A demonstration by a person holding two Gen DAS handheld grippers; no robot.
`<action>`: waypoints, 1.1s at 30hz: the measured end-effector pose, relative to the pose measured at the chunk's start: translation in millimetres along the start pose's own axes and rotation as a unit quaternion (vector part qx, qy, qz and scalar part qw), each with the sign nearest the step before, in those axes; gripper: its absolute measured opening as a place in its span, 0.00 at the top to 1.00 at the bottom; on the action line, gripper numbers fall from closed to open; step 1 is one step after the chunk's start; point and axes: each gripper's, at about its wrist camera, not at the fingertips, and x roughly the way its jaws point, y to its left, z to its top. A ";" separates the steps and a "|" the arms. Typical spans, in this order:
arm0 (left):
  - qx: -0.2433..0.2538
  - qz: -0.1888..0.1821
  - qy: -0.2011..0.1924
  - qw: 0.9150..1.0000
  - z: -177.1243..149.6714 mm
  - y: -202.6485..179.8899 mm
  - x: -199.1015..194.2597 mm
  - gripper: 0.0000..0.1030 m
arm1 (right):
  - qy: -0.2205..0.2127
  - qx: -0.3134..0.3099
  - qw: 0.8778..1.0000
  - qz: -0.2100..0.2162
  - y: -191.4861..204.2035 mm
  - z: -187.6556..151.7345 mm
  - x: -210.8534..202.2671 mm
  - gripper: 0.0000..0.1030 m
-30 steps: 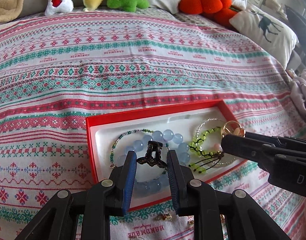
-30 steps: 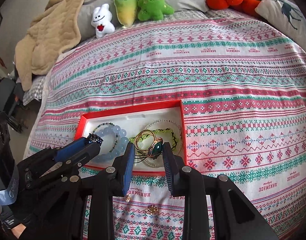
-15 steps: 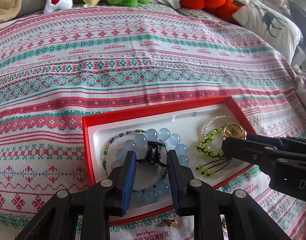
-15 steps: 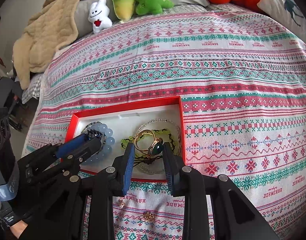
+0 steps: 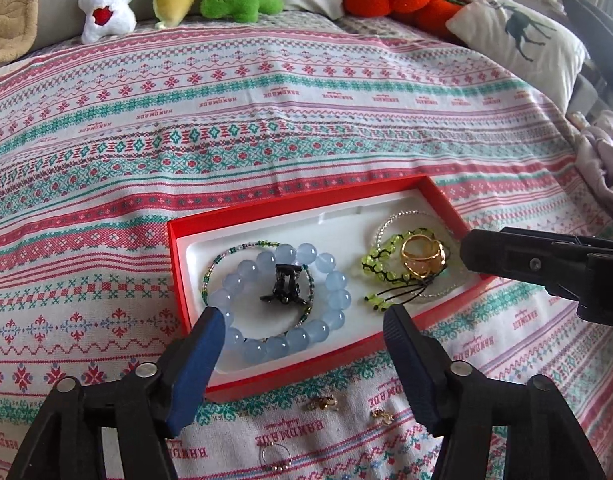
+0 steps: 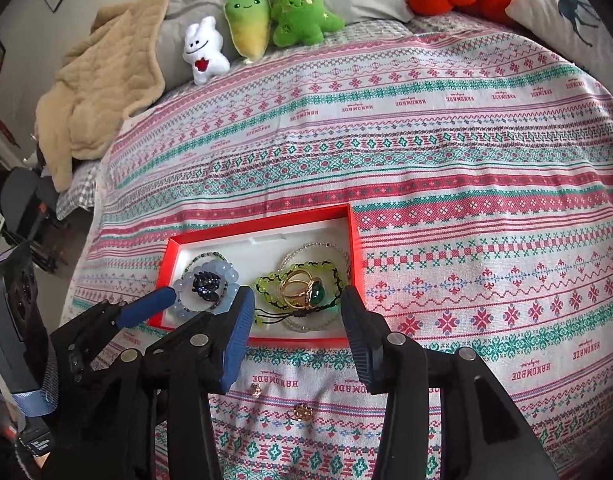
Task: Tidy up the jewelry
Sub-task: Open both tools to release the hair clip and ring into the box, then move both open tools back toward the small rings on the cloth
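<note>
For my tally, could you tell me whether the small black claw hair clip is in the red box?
In: black claw hair clip lies inside red box.

Glossy bead bracelet [image 5: 290, 300], woven bedspread [image 5: 266, 120]

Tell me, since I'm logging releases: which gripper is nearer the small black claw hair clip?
Left. The left gripper hovers, opening, around the black clip; the right gripper hovers over the gold rings alongside.

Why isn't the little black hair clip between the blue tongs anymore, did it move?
Yes. The black hair clip dropped out of the left tongs, which are opening, and now lies inside the blue bead bracelet in the red box.
</note>
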 end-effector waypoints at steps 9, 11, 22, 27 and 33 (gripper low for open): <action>-0.020 0.031 0.008 0.999 -18.8 1.7 -22.4 0.11 | 0.004 -0.007 1.000 -0.021 0.4 -17.2 -22.4 0.38; -0.026 0.039 0.014 0.999 -24.4 2.8 -24.7 0.09 | 0.006 -0.007 1.000 -0.023 0.2 -21.6 -25.9 0.34; -0.039 0.066 0.045 0.996 -51.6 8.7 -30.8 0.06 | 0.025 -0.021 0.999 -0.038 3.8 -49.0 -36.0 0.28; -0.031 0.072 0.058 0.995 -63.3 9.4 -29.6 0.06 | 0.029 -0.023 0.998 -0.046 1.5 -59.1 -35.7 0.28; -0.024 0.082 0.077 0.993 -78.7 15.2 -22.6 0.06 | 0.042 -0.026 0.997 -0.063 -2.8 -75.2 -26.4 0.28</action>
